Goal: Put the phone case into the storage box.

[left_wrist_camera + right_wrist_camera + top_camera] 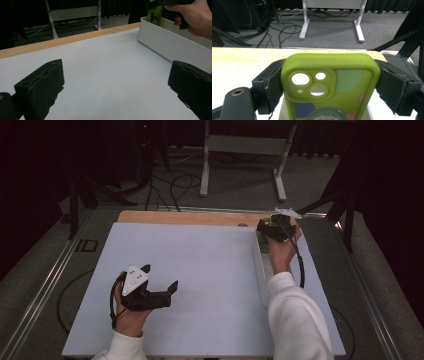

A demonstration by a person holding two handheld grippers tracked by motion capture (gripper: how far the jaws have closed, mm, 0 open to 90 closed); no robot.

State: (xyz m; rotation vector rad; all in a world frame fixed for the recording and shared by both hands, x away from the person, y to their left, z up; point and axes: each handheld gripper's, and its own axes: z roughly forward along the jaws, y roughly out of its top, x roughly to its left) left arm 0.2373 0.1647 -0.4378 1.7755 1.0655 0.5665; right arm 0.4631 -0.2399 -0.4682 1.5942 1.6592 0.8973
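A lime-green phone case [329,87] with camera cut-outs and a cartoon print is clamped by its two long edges in my right gripper [329,85]. In the high view that gripper [273,227] hovers over the far end of a long white tray [261,270] at the right of the mat. From the left gripper view the case [155,13] hangs just above the tray wall [170,45]. My left gripper [160,280] rests low over the mat's left front, jaws wide apart [115,85] with nothing between them.
A pale mat [200,270] covers the table, with a wooden strip [190,217] along its far edge. Beyond the table stand a white frame's legs [240,160] and loose cables [170,185] on grey carpet. Dark stands flank both sides.
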